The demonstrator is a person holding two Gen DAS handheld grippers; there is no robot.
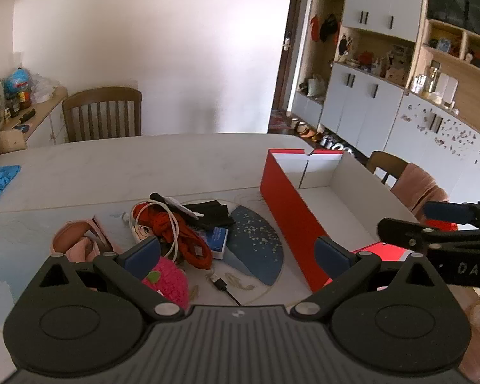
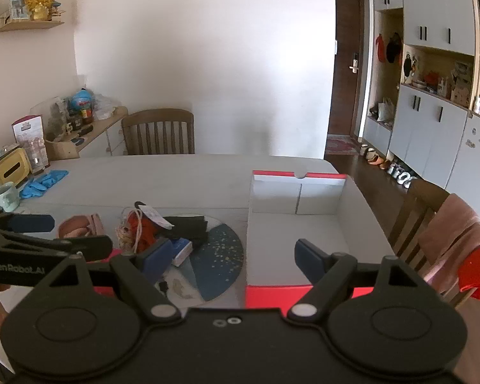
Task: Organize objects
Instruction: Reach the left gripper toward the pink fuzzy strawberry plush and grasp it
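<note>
So, the left tongs [image 1: 236, 252] are held wide open with nothing between the blue pads, tilted down over the pale marble-look table [image 1: 112, 166]. Just ahead of their left finger a pink folded fabric pouch [image 1: 76, 243] can be seen lying flat, and a fuzzy hot-pink knitted thing [image 1: 171, 278] sits right beside that same finger. Straight ahead, between the fingers, a messy pile is found: a red-orange knotted cord [image 1: 188, 240] tangled with a white looped cable [image 1: 172, 220], a black folded cloth item [image 1: 211, 212] behind it, and a small blue-and-white box [image 1: 219, 240] next to it. A black USB cable end [image 1: 219, 284] is lying loose, nearer the tongs.

To the right of the pile, the open red cardboard box with white inside [image 1: 291, 224] is parked, empty as far as can be seen. The right tongs [image 2: 233, 259] are also spread open, gripping nothing, with their right finger over that box [image 2: 297, 233].
</note>
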